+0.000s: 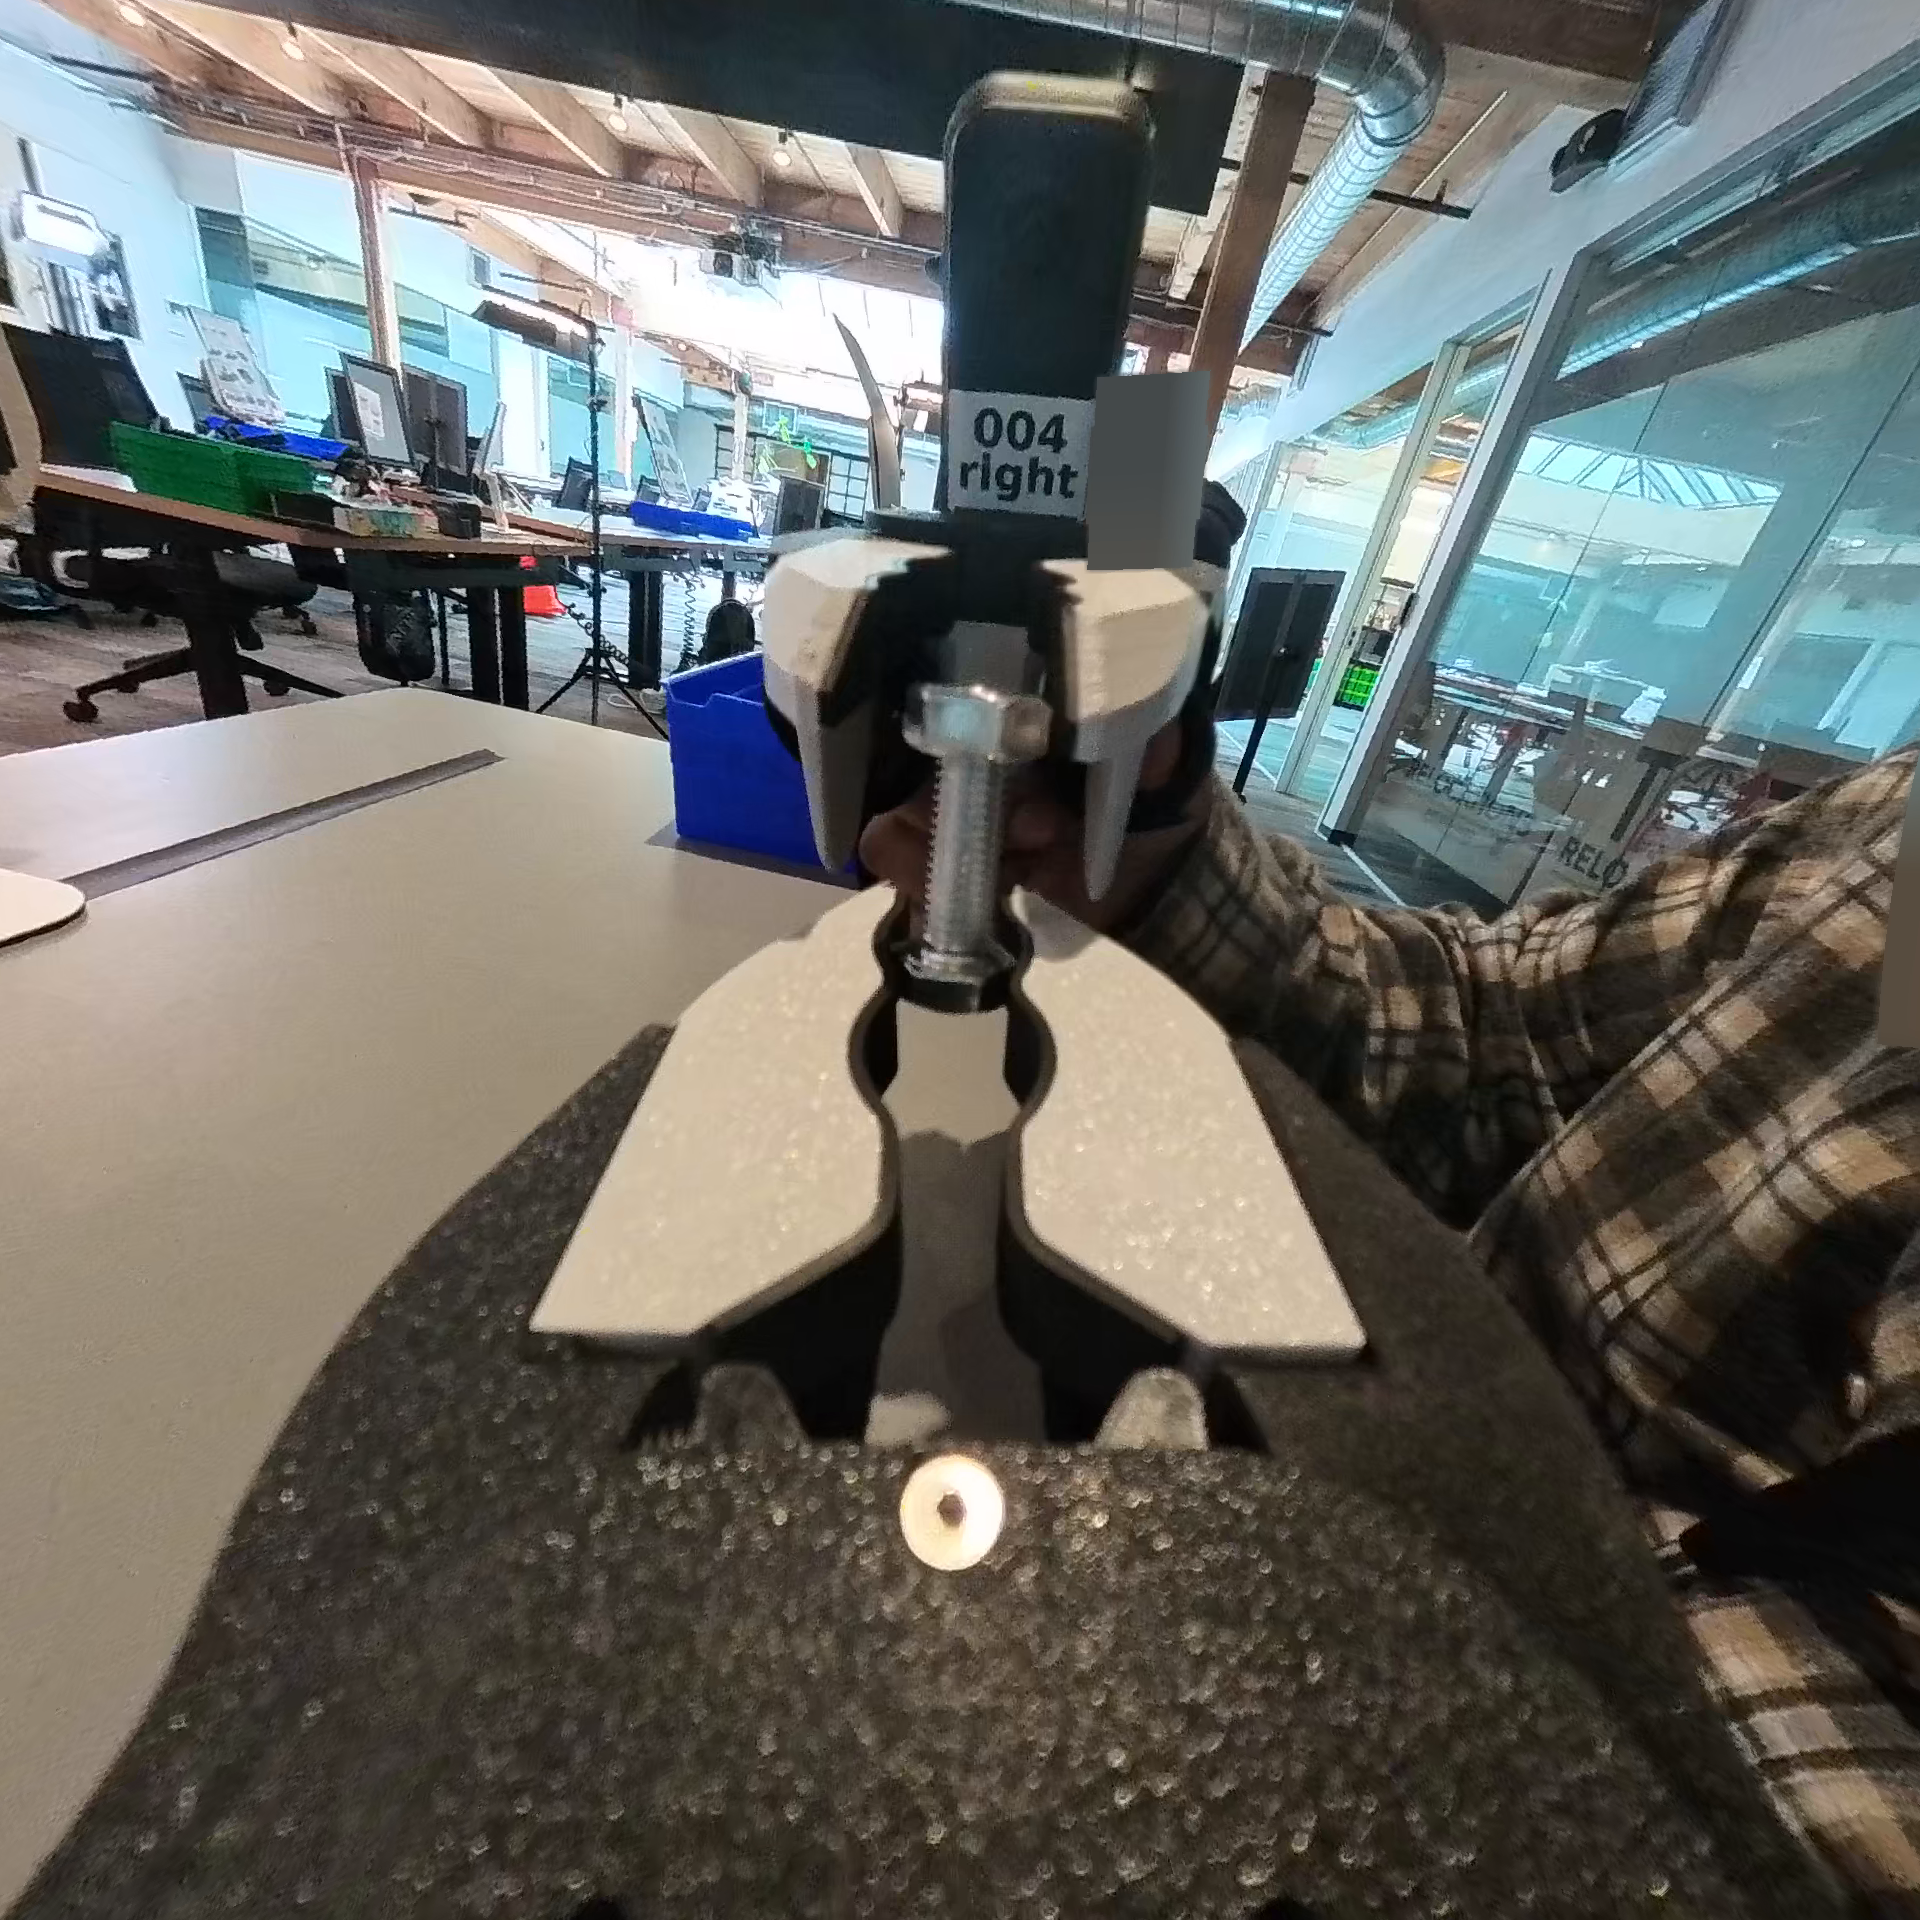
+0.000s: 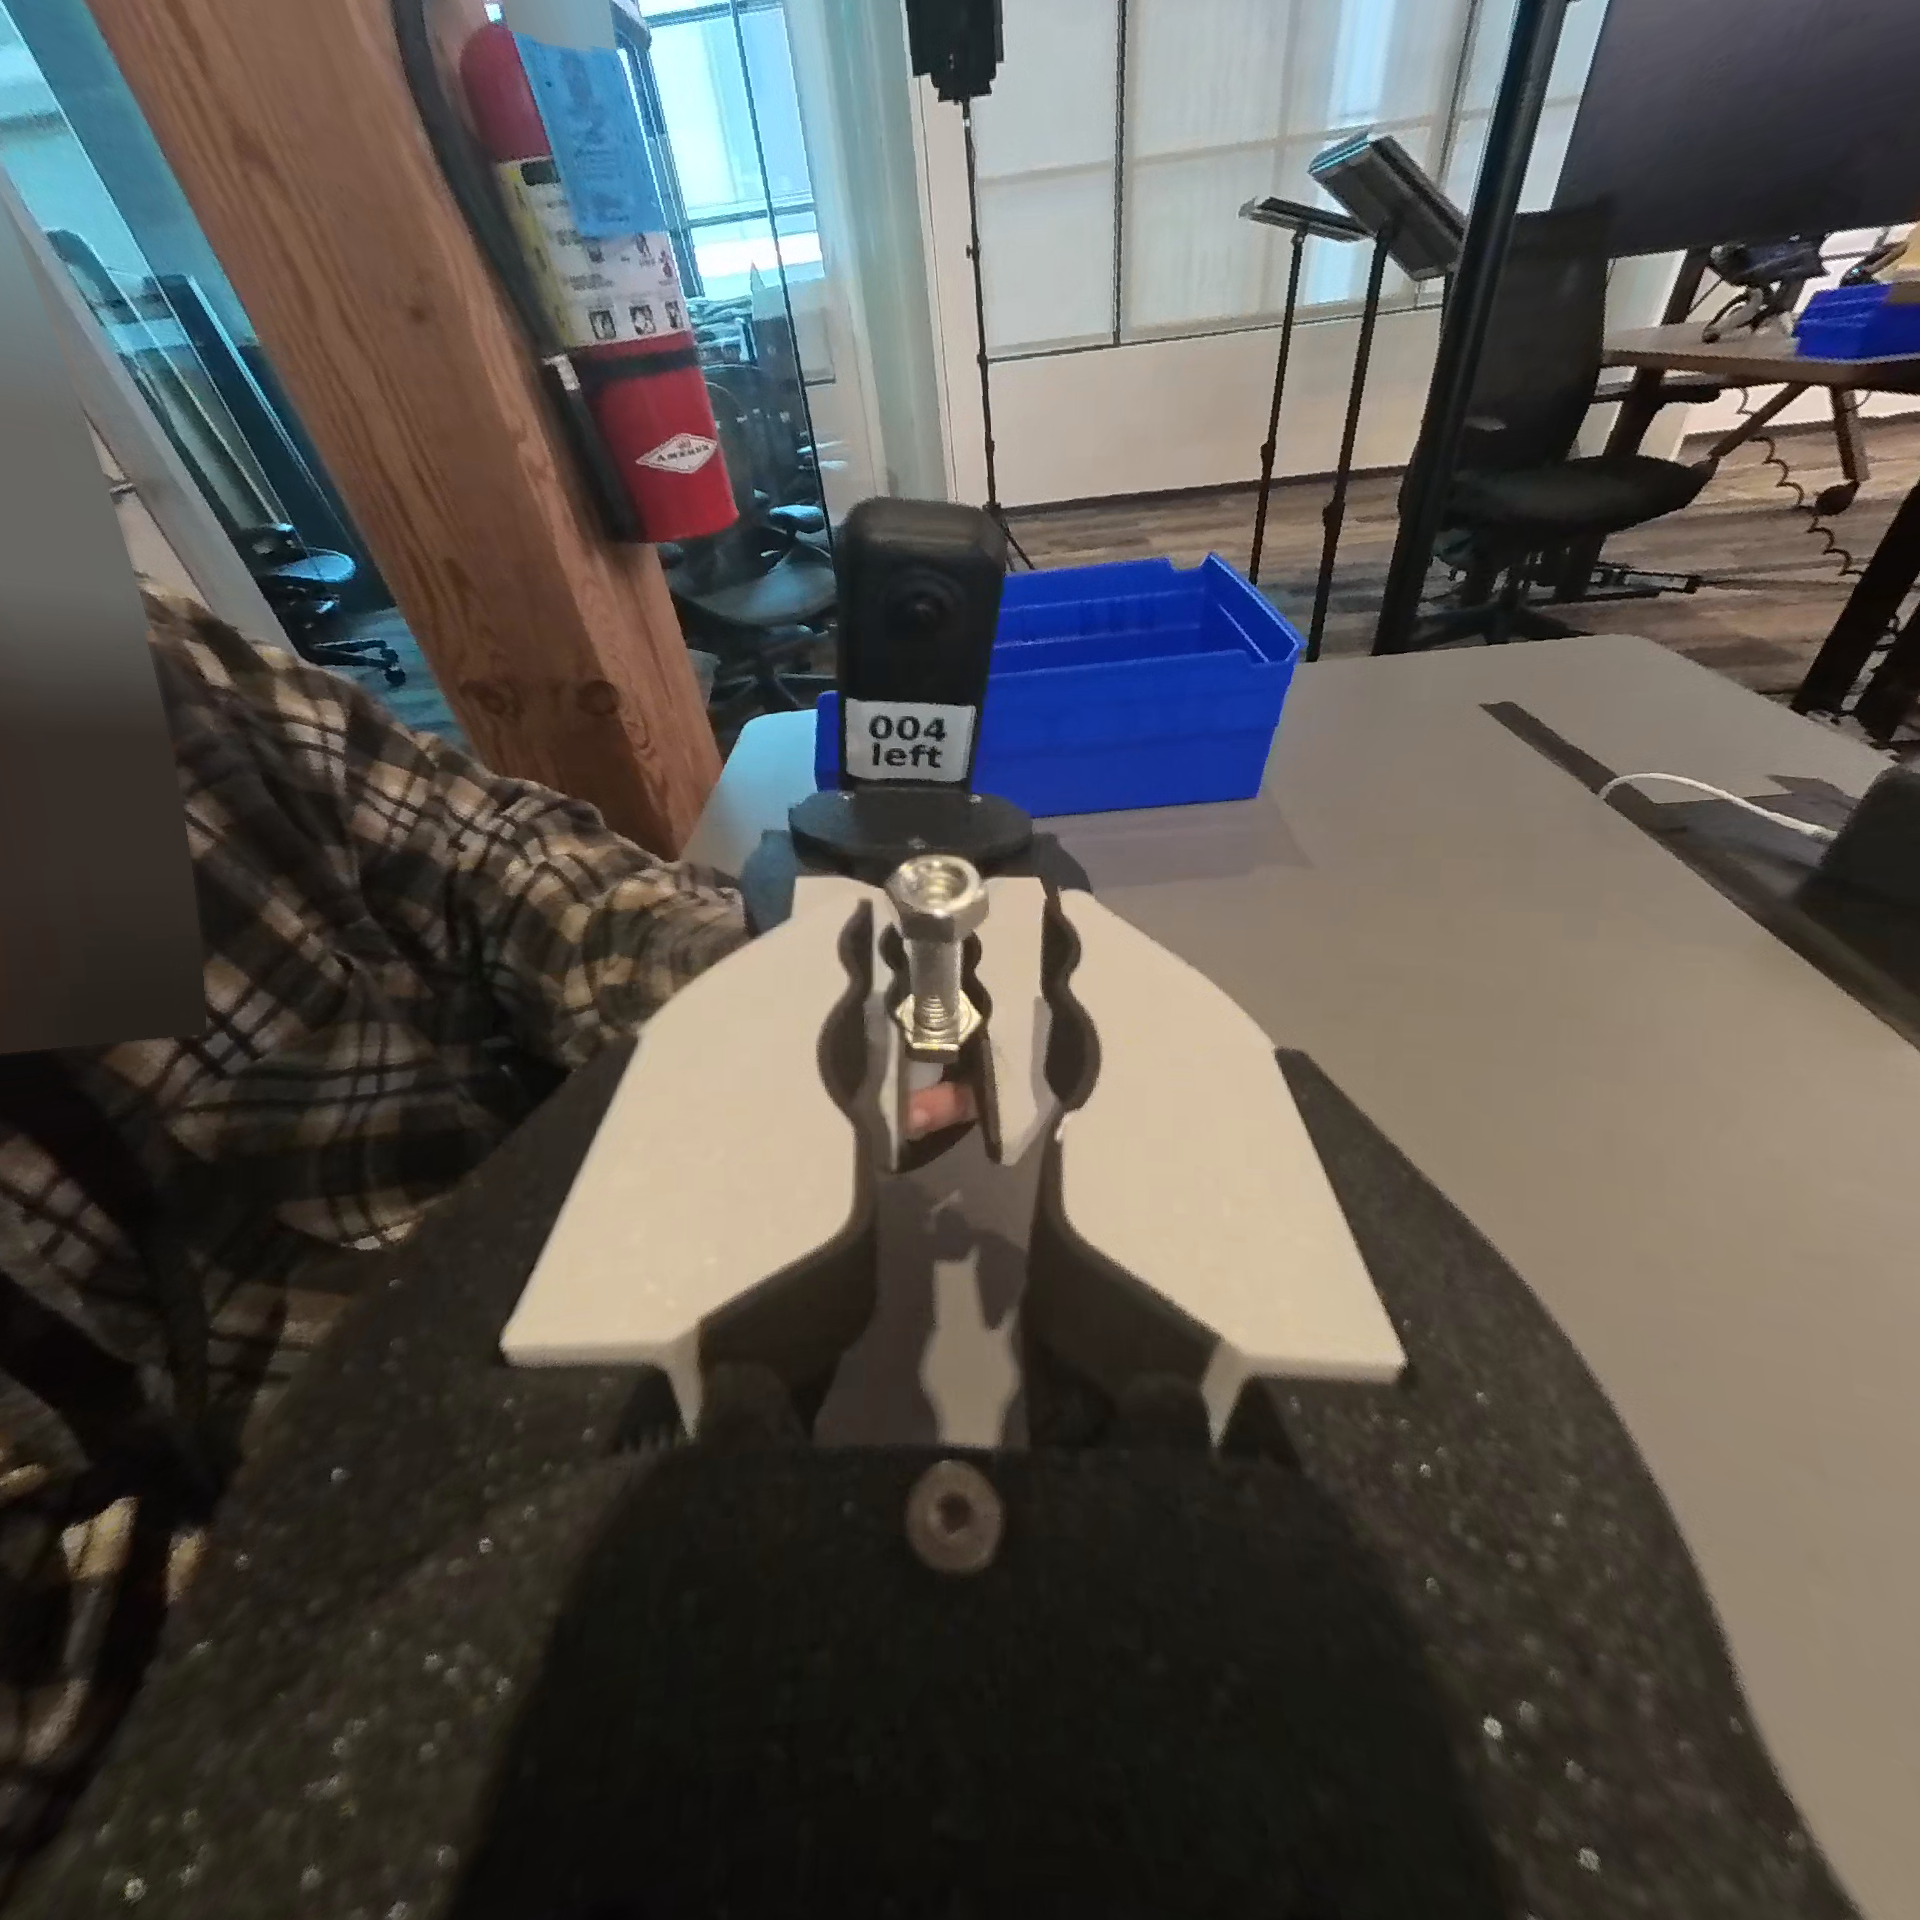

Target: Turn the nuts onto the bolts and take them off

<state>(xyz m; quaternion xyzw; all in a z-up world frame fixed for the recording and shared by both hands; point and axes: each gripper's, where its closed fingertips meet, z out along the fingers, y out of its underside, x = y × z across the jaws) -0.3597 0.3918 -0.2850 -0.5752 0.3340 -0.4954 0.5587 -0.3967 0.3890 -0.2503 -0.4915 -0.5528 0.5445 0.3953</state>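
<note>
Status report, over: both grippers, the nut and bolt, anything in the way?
Left gripper shut on nut. Right gripper shut on bolt, at its head. Nut near bolt's tip, threads mostly bare. Nothing blocking.

Bright window daylight, blown-out glare behind, fisheye-bent edges, soft blur at close foreground.

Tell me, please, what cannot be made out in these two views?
- How far the nut is threaded onto the bolt: in the left wrist view, the fingertips of the left gripper cover the joint.
- How the right gripper grips the bolt head: in the right wrist view it is small and flanked by fingers.
- Floor of the blue bin: in both views its walls hide it.
</note>
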